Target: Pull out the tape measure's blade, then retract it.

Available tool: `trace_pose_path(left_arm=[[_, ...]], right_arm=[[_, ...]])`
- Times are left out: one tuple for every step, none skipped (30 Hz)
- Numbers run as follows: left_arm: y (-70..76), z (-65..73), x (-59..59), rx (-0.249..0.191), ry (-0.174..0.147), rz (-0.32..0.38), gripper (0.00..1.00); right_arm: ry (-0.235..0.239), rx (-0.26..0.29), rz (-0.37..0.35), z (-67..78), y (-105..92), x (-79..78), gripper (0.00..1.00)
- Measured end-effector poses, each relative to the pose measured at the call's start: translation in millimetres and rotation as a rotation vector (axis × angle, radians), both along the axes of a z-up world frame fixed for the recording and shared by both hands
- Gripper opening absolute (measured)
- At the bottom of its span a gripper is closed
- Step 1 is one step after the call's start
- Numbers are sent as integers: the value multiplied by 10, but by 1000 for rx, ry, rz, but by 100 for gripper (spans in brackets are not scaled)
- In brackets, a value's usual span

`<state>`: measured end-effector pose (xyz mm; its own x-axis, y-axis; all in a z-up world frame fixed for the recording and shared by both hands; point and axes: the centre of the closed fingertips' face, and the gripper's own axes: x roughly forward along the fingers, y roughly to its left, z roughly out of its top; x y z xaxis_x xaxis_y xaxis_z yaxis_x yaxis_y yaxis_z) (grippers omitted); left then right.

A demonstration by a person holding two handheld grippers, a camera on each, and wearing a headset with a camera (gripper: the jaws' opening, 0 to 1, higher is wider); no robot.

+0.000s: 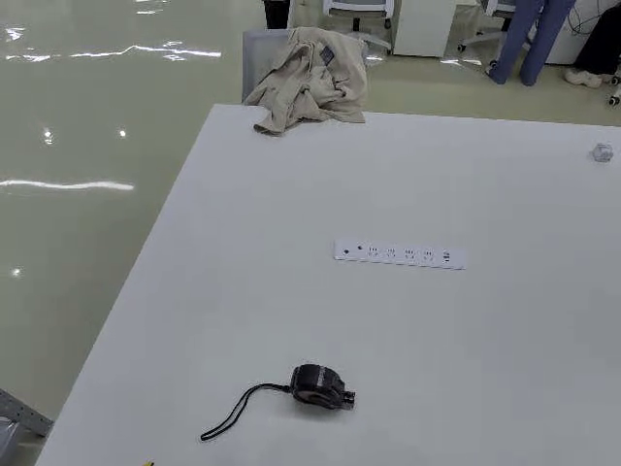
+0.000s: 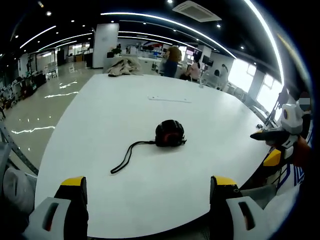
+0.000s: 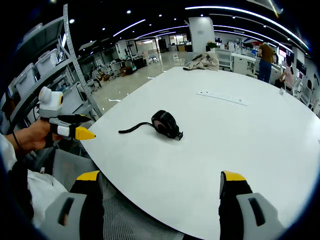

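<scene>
Both grippers are held at the near edge of the table, short of the work. The left gripper (image 2: 148,183) has its jaws spread wide with nothing between them; the right gripper (image 3: 161,176) is the same, wide apart and empty. The white table (image 1: 291,194) is flat and matte. The tape measure (image 1: 318,385), black, lies on it near the front edge, untouched, blade in, its black wrist strap (image 1: 233,413) trailing off to one side. Farther back, a white power strip (image 1: 399,254) sits flush in the tabletop. A small crumpled item (image 1: 603,152) lies near the far right. A beige jacket (image 1: 310,83) is heaped over the far edge. Beyond, a glossy pale floor (image 1: 87,146), metal shelving (image 3: 55,55) and ceiling light strips (image 2: 165,21).
</scene>
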<state>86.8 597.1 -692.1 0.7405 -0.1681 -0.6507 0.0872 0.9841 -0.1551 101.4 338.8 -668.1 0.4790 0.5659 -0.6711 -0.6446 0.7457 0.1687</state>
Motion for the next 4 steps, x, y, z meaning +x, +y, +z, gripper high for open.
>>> trace_pose_path(left_arm=[[-2, 0, -3, 2, 0, -1, 100], [3, 1, -3, 3, -1, 3, 100], [-3, 1, -2, 5, -3, -2, 100], [-5, -5, -7, 4, 1, -1, 100]], right_arm=[[4, -3, 2, -10, -5, -6, 100], [0, -2, -1, -11, -11, -1, 100], [1, -1, -1, -13, -12, -2, 100], [3, -1, 1, -16, -13, -7, 100]])
